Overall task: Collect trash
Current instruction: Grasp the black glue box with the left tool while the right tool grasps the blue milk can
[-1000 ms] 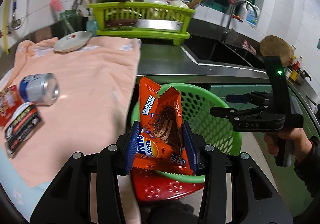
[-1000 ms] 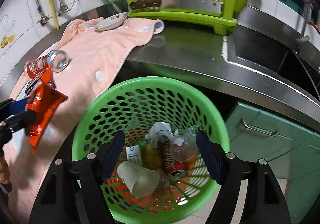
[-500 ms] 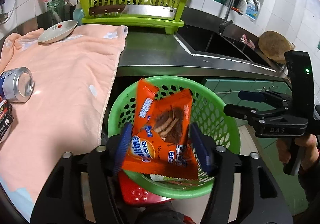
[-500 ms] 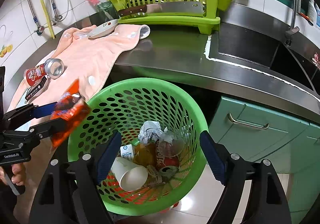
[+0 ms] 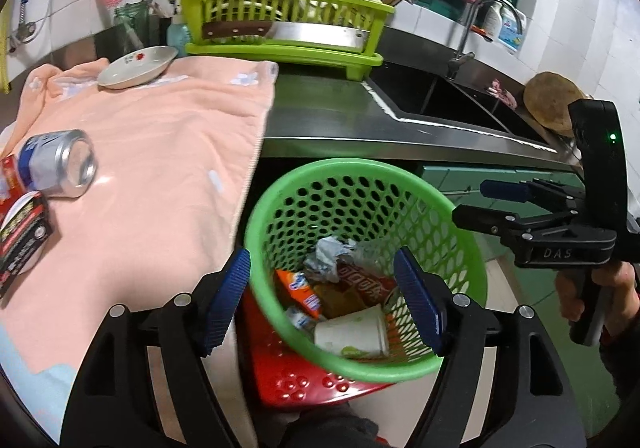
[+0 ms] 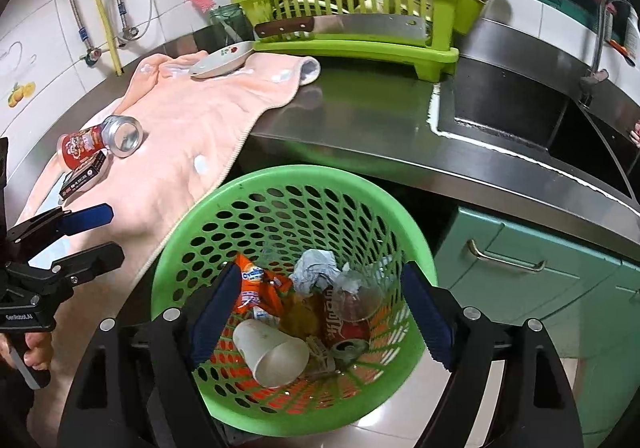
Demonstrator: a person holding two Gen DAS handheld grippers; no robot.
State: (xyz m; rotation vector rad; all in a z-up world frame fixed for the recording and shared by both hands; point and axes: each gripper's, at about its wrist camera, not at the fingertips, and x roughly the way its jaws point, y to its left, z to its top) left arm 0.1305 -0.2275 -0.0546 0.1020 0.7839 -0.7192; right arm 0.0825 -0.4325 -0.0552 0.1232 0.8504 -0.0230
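Wrapper [image 5: 298, 290] down in green basket [image 5: 360, 172] among trash. Left gripper [image 5: 326, 298] jaws just opened, nothing between. Right gripper [image 6: 320, 314] jaws apart, empty, over basket.

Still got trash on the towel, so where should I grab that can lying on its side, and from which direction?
Grip the can across its round body, near the middle, coming down from above with the left gripper, which is open and empty. It lies on its side on the pink towel, silver end facing the basket, so fingers should straddle the curved sides. The small box crowds it.
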